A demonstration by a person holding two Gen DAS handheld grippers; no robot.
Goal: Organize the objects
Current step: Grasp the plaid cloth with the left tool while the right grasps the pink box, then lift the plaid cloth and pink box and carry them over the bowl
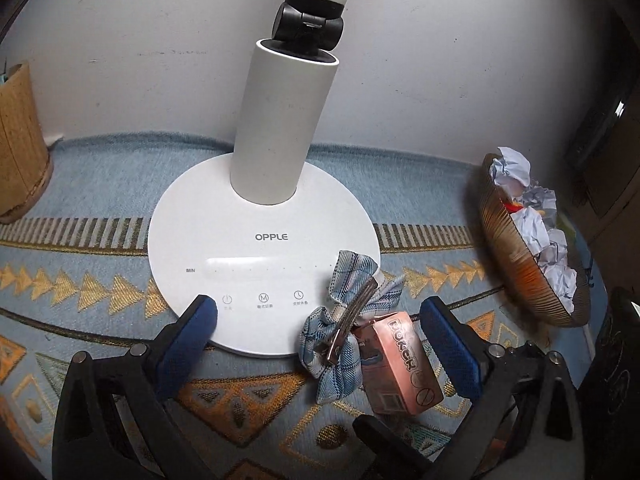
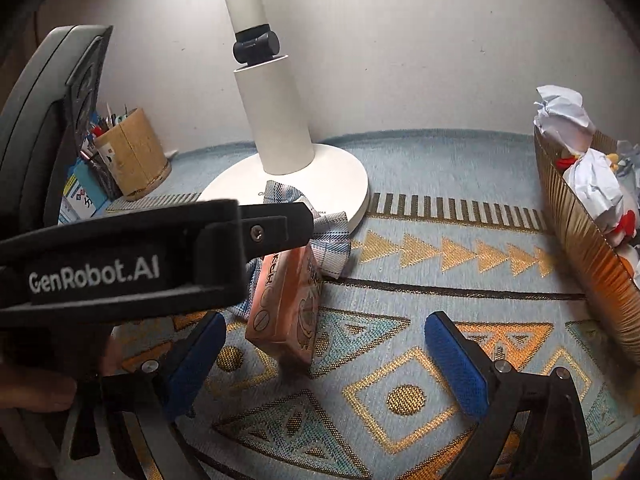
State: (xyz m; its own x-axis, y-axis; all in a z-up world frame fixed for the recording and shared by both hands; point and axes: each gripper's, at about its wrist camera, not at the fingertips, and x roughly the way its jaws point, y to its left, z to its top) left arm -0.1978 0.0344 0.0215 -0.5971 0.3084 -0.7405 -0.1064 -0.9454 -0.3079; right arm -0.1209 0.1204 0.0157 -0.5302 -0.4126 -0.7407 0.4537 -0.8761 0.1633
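Left claw [image 1: 318,324] wide, empty

a white desk lamp [image 1: 264,240] stands on the patterned blue and gold cloth [image 2: 440,264] against the pale wall [image 1: 440,60]. left of the lamp sits a cork pen holder [image 2: 134,152]; right of the lamp, a ribbed basket [image 1: 520,248] of crumpled paper [image 1: 532,216].

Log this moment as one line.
left gripper: open, around plaid bow hair clip and pink card box | right gripper: open, empty | clip overlaps white lamp base
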